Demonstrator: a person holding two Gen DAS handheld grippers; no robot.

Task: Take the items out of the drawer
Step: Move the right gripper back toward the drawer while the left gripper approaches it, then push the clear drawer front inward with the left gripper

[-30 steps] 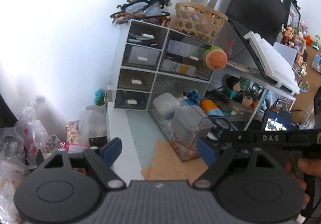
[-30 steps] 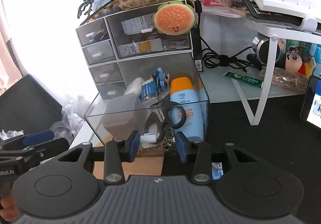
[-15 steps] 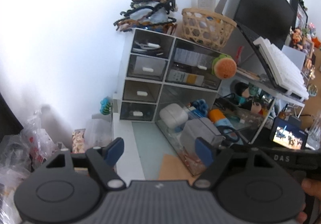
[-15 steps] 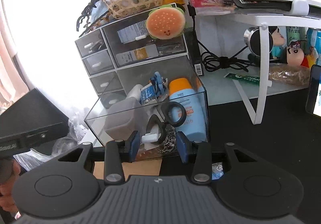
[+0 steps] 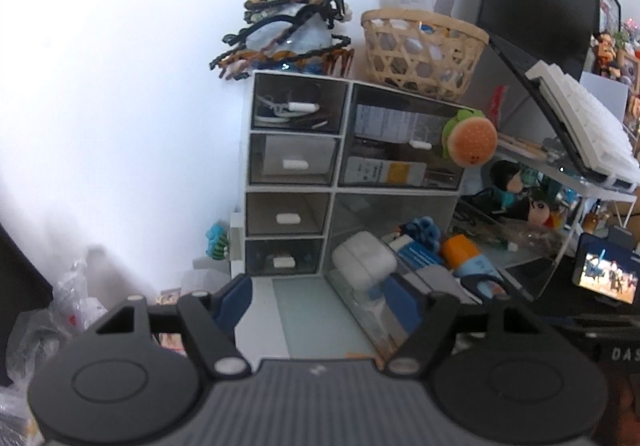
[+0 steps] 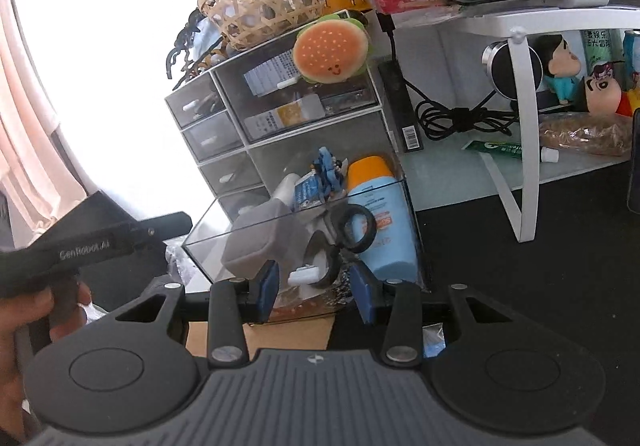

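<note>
Though pulled out, clear drawer (image 6: 408,206) crammed with clutter

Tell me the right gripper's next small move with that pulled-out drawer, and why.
Probably ease the right gripper forward and up over the front wall of the clear drawer toward the scissors. Its jaws stand open at the drawer front, and the scissors lie nearest behind it.

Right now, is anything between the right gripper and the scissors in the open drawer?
Yes. The drawer's clear front wall stands between the right gripper and the scissors. The drawer is open on top, so a reach over the wall looks free.
</note>
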